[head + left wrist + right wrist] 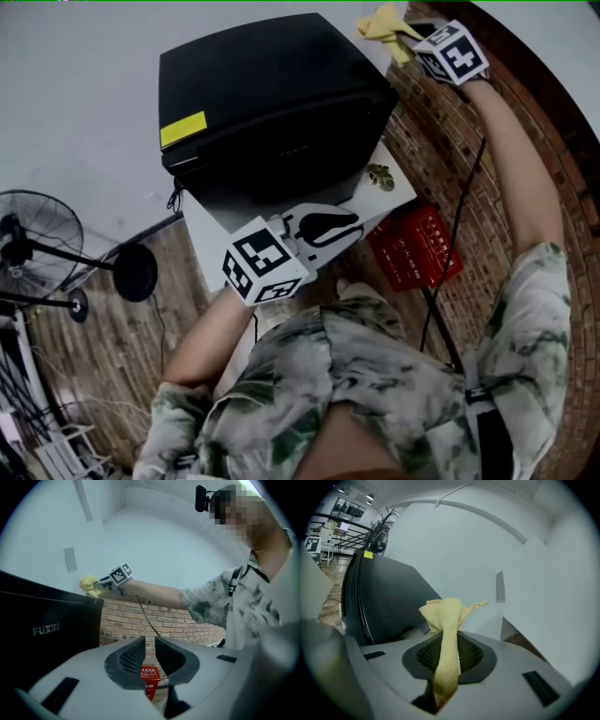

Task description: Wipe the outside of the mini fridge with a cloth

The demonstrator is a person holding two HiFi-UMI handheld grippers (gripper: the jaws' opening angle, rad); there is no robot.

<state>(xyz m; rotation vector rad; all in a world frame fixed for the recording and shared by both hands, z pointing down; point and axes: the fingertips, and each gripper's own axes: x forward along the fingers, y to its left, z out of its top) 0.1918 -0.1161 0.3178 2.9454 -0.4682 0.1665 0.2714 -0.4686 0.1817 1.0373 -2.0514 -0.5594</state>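
Note:
The black mini fridge (272,103) stands on a white stand (392,184), with a yellow sticker on its top near the front. My right gripper (412,42) is shut on a yellow cloth (382,22) just off the fridge's far right corner. In the right gripper view the cloth (445,618) hangs bunched between the jaws of the right gripper (449,639), beside the fridge's dark side (389,597). My left gripper (328,225) is held low in front of the fridge, shut and empty. From the left gripper (150,651) I see the fridge (42,625), the cloth (88,584) and the right gripper (101,587).
A red box (412,248) lies on the brick-patterned floor right of the stand. A black standing fan (37,244) is at the left. A dark cable (459,216) runs down along the right arm. A white wall lies behind the fridge.

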